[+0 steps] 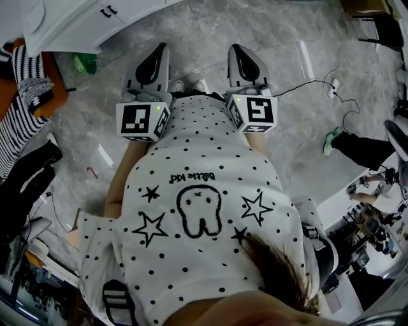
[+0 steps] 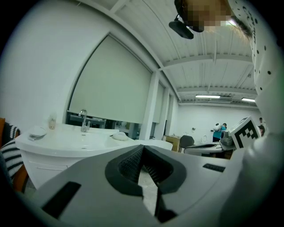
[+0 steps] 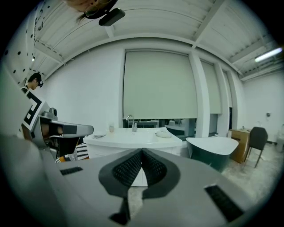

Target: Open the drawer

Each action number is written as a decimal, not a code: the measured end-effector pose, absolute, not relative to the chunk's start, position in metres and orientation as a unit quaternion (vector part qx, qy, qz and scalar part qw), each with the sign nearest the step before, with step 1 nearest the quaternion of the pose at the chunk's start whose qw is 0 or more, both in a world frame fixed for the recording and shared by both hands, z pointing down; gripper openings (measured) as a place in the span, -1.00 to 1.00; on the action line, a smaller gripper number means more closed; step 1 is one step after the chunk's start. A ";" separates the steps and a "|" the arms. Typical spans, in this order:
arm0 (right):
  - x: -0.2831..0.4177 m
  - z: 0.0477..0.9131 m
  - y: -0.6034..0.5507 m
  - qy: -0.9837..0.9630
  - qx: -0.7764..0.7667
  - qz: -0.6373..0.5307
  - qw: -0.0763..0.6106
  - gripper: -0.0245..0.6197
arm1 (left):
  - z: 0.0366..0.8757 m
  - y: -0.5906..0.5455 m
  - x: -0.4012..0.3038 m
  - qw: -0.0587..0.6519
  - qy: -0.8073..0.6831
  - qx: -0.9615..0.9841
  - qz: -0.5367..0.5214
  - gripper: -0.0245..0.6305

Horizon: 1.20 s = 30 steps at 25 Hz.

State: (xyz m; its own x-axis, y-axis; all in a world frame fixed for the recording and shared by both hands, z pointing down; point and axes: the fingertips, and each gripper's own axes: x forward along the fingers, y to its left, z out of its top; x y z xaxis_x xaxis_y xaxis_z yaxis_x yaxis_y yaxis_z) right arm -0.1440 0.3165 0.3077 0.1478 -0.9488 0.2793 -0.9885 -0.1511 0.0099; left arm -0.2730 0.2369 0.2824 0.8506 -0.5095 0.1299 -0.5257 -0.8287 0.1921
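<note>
A white vanity cabinet (image 1: 76, 25) with small dark drawer handles (image 1: 108, 11) stands at the far left of the head view. The left gripper view shows its basin top and tap (image 2: 83, 120), and it stands straight ahead, a few steps away, in the right gripper view (image 3: 133, 141). My left gripper (image 1: 159, 49) and right gripper (image 1: 237, 51) are held side by side in front of my white dotted shirt, over the grey marble floor. Both are apart from the cabinet. The left gripper (image 2: 142, 150) is shut and empty. The right gripper (image 3: 142, 153) is also shut and empty.
A striped cloth (image 1: 19, 108) lies over a seat at the left, and a green object (image 1: 83, 62) sits beside the cabinet. Cables (image 1: 331, 86) run across the floor at the right, near another person's leg (image 1: 363, 148). A dark-sided bathtub (image 3: 213, 148) stands right of the vanity.
</note>
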 end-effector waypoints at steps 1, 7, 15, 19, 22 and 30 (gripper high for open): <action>-0.143 0.307 0.317 -0.645 0.752 0.103 0.095 -0.88 | 0.282 0.238 -0.271 0.110 -0.270 0.956 0.037 -0.91; -0.137 0.308 0.321 -0.652 0.745 0.102 0.103 -0.88 | 0.280 0.245 -0.260 0.109 -0.266 0.957 0.038 -0.91; -0.142 0.313 0.330 -0.692 0.702 0.089 0.143 -0.88 | 0.280 0.265 -0.243 0.120 -0.265 0.956 0.041 -0.91; -0.139 0.319 0.338 -0.698 0.693 0.085 0.162 -0.88 | 0.283 0.277 -0.235 0.121 -0.265 0.956 0.038 -0.91; -0.135 0.328 0.342 -0.699 0.687 0.078 0.186 -0.88 | 0.287 0.280 -0.230 0.128 -0.270 0.954 0.029 -0.91; -0.114 0.327 0.361 -0.697 0.690 0.066 0.185 -0.88 | 0.290 0.304 -0.203 0.122 -0.254 0.959 0.036 -0.91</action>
